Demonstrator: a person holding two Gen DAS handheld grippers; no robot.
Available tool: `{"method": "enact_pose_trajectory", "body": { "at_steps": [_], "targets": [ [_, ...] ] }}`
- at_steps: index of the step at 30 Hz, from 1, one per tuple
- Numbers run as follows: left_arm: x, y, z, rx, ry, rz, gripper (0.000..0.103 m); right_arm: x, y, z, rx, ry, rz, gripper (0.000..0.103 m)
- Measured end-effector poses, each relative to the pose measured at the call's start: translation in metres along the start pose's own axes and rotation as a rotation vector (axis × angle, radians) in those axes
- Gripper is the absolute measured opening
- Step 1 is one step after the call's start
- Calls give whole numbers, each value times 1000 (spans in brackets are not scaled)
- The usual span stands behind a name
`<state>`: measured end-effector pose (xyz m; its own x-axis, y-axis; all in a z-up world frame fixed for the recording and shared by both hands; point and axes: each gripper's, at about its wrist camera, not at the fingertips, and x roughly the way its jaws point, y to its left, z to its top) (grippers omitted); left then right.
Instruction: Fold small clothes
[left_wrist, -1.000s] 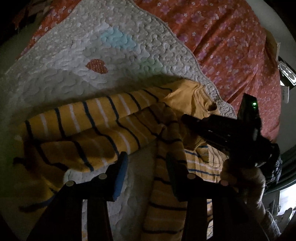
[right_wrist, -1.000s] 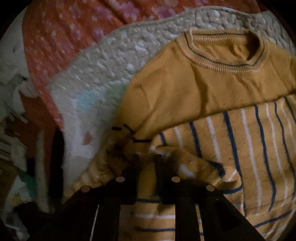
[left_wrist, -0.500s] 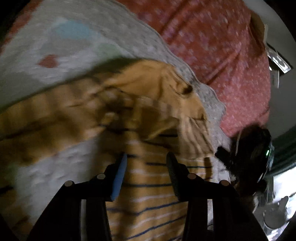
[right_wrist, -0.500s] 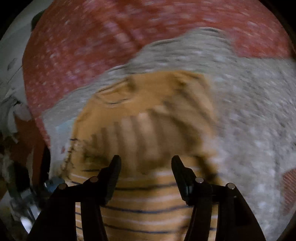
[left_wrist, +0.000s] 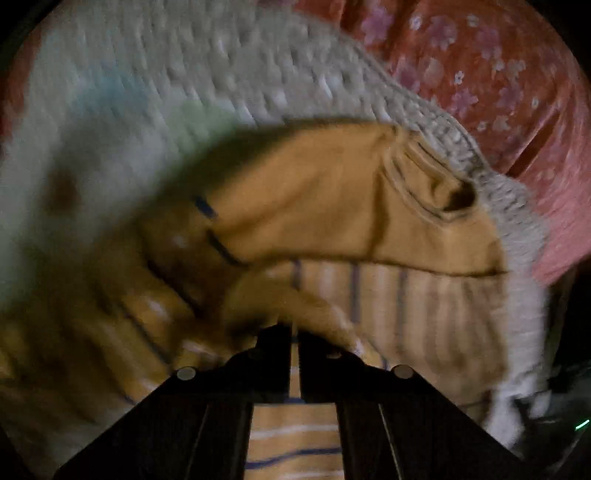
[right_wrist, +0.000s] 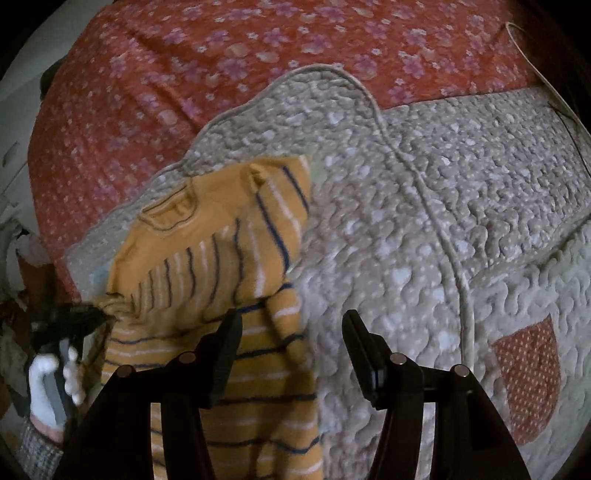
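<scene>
A yellow sweater (left_wrist: 314, 206) with blue and white stripes lies on a pale quilt (left_wrist: 221, 74), its collar toward the far side. My left gripper (left_wrist: 293, 336) is shut, pinching a raised fold of the knit; this view is blurred. In the right wrist view the sweater (right_wrist: 207, 251) lies at the left with one sleeve folded across its body. The left gripper (right_wrist: 105, 314) grips its left edge there. My right gripper (right_wrist: 291, 332) is open just over the sweater's right edge and the quilt (right_wrist: 424, 221), with nothing pressed between its fingers.
A red floral bedspread (right_wrist: 221, 55) lies under the quilt and spreads beyond it. A white-gloved hand (right_wrist: 44, 373) holds the left gripper at the far left. A red dotted patch (right_wrist: 528, 373) is sewn on the quilt at the right. Dark clutter sits past the bed's left edge.
My left gripper went from open to shut on a fold of the sweater. My right gripper let go of the sleeve, opened and drew back; the sleeve now lies across the body.
</scene>
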<state>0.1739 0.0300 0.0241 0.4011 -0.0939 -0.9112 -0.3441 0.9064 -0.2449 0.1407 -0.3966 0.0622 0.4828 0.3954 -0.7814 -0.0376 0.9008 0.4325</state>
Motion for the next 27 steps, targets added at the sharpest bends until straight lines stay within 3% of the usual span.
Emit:
{"method": "enact_pose_trajectory", "body": {
  "at_steps": [2,4,10,12,13,16,18,19,22,27],
  "targets": [
    [6,0,-8,57,13,126,3,10,-2,7,26,0,-15,61],
    [13,7,-16,75,19,166,3,22,-3,15,58,3,-15,61],
    [-8,36,-25,-17,-48,78,8,63,9,35,83,32,-31,60],
    [-22,50,-32,-44,-62,41,10,77,16,39,70,90,3,14],
    [-29,58,-36,-50,-67,29,10,80,17,42,74,110,6,14],
    [-48,78,-53,-60,-92,16,11,74,15,52,78,60,-94,14],
    [-58,94,-65,-74,-111,23,15,72,13,50,71,57,-132,19],
    [-63,103,-73,-90,-116,21,18,67,11,48,66,50,-145,26],
    [-70,110,-86,-127,-115,4,22,36,12,24,33,33,-127,49],
    [-82,123,-121,-126,-142,3,30,-6,16,-49,-31,80,-110,57]
  ]
}}
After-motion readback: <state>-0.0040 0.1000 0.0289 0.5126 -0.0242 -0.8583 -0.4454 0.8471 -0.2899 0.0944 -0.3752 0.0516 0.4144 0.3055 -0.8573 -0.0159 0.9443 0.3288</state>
